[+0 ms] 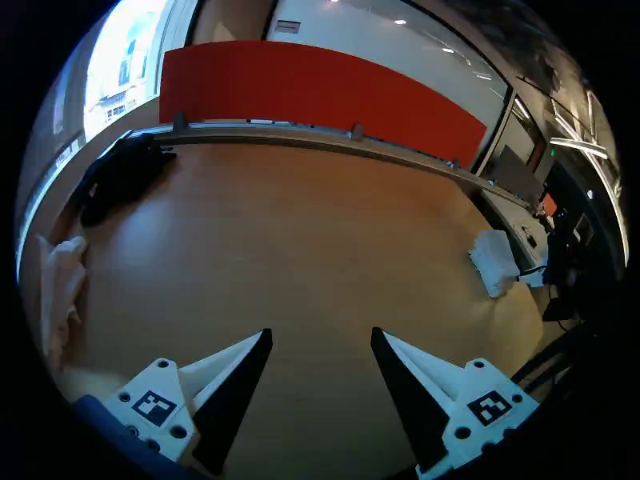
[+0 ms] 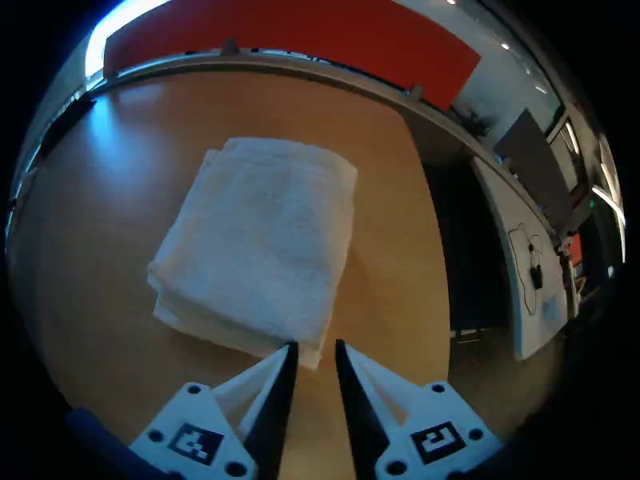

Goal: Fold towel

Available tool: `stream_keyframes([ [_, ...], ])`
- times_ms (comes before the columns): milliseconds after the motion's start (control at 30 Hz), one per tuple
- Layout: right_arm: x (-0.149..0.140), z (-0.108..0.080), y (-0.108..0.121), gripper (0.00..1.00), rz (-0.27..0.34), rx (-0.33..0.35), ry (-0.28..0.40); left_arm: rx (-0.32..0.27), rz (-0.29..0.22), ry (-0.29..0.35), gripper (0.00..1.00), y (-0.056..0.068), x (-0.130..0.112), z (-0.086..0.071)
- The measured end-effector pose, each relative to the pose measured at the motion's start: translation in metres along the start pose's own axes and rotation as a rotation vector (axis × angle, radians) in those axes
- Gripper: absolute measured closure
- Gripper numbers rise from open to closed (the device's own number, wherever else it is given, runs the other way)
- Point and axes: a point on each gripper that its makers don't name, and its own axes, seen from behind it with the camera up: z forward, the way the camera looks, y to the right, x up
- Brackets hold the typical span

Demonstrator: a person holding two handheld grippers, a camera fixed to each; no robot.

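my right tool [image 2: 317,346] has its two fingers drawn close, with only a narrow slit between the tips and nothing held in it. the towel [image 2: 260,248] starts right at those tips: its near corner lies just ahead of the slit, and i cannot tell whether the tips brush it. from there it runs away from me and a little to the left, long axis roughly in line with my fingers, short near edge slanting across in front of them. it looks already folded into a thick, layered rectangle, lying flat on the worktop [image 2: 96,240] near its right-hand edge.

my left tool [image 1: 322,332] stands wide open and empty over bare wood. far off to its right, by the worktop's edge, sits a white folded bundle [image 1: 494,262], which i take to be the same towel; a crumpled pale cloth [image 1: 62,296] lies at the far left.

so the right tool is much the nearer, and any further fold or squaring-up would, i judge, begin from that near corner, with the left having to cross over.
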Motion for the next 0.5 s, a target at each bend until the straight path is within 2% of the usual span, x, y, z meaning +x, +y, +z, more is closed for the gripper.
stream_keyframes([
  [33, 0.0, -0.002, -0.001, 0.44, 0.005, 0.003, 0.007, 0.0, -0.002, 0.002, 0.08, -0.001, 0.001, 0.0],
  [67, 0.0, -0.004, -0.001, 0.39, 0.01, 0.005, 0.013, 0.0, -0.003, 0.004, 0.08, -0.001, 0.001, 0.0],
  [167, 0.001, -0.01, -0.006, 0.28, 0.021, 0.016, 0.03, -0.001, -0.005, 0.009, 0.09, -0.003, 0.003, 0.0],
  [233, 0.002, -0.014, -0.011, 0.07, 0.027, 0.028, 0.038, 0.0, -0.003, 0.011, 0.08, -0.005, 0.005, 0.0],
  [267, 0.002, -0.015, -0.014, 0.03, 0.03, 0.034, 0.041, 0.0, -0.003, 0.012, 0.08, -0.005, 0.005, 0.001],
  [300, 0.003, -0.017, -0.016, 0.0, 0.031, 0.036, 0.046, 0.0, -0.002, 0.013, 0.08, -0.006, 0.006, 0.001],
  [500, 0.011, -0.026, -0.026, 0.0, 0.025, 0.032, 0.076, -0.003, 0.005, 0.023, 0.08, -0.007, 0.01, 0.001],
])
